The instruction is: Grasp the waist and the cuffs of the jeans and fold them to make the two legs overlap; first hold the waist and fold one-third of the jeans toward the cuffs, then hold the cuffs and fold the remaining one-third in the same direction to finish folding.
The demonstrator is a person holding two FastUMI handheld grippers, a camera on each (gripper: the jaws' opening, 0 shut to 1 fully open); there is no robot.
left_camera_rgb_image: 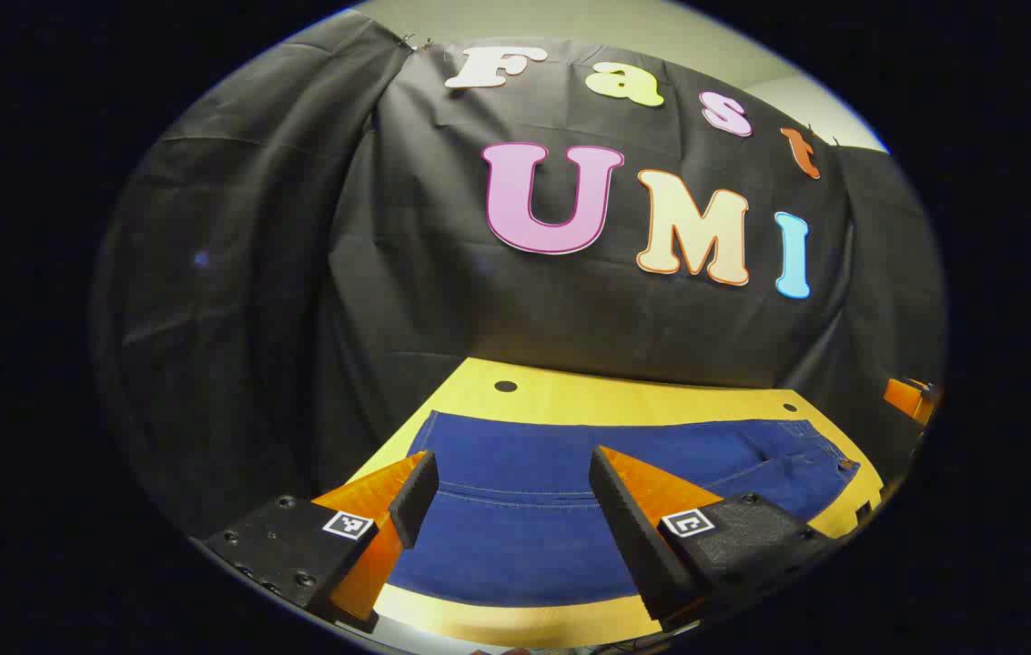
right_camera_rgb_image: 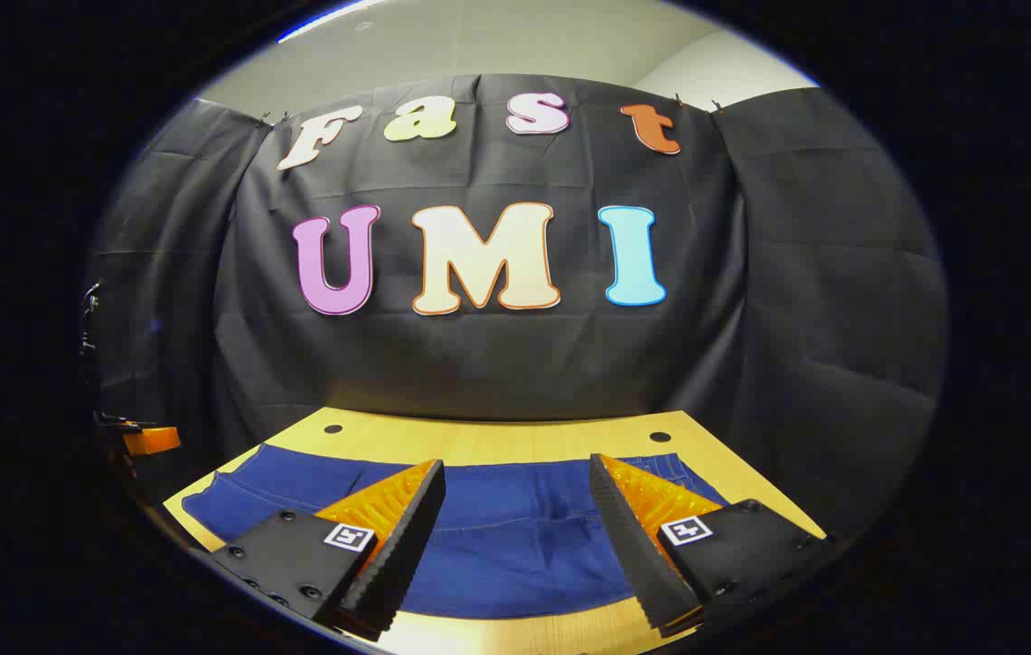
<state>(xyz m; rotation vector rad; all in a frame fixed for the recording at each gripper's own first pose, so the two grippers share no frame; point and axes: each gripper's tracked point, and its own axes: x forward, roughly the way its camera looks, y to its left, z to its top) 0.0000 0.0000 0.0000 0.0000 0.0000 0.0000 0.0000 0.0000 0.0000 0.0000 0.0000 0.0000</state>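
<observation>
1. I see the jeans (left_camera_rgb_image: 570, 491) lying flat on the yellow bench (left_camera_rgb_image: 570, 400), their long axis running side to side across my view, parallel to the bench's far edge.
2. In the left gripper view the waist end, with its pocket and seams, points to the right; the rest of the denim stretches away to the left. In the right gripper view the jeans (right_camera_rgb_image: 515, 537) span the bench (right_camera_rgb_image: 497, 441) the same way, crosswise in front of me.
3. My left gripper (left_camera_rgb_image: 515, 496) hovers above the denim with its fingers spread apart and nothing between them.
4. My right gripper (right_camera_rgb_image: 517, 505) is likewise wide apart over the jeans, gripping nothing.
5. Two small dark holes (left_camera_rgb_image: 505, 386) sit in the bench top near its far edge, beyond the jeans.
6. The black cloth wall (right_camera_rgb_image: 497, 364) hangs just behind the bench; nothing lies between either gripper and the jeans.
7. An orange part of the other gripper (left_camera_rgb_image: 911, 398) shows at the right edge of the left gripper view.
8. Small square black-and-white markers (right_camera_rgb_image: 349, 537) sit on the gripper bodies; I cannot read any brand label on the jeans.
</observation>
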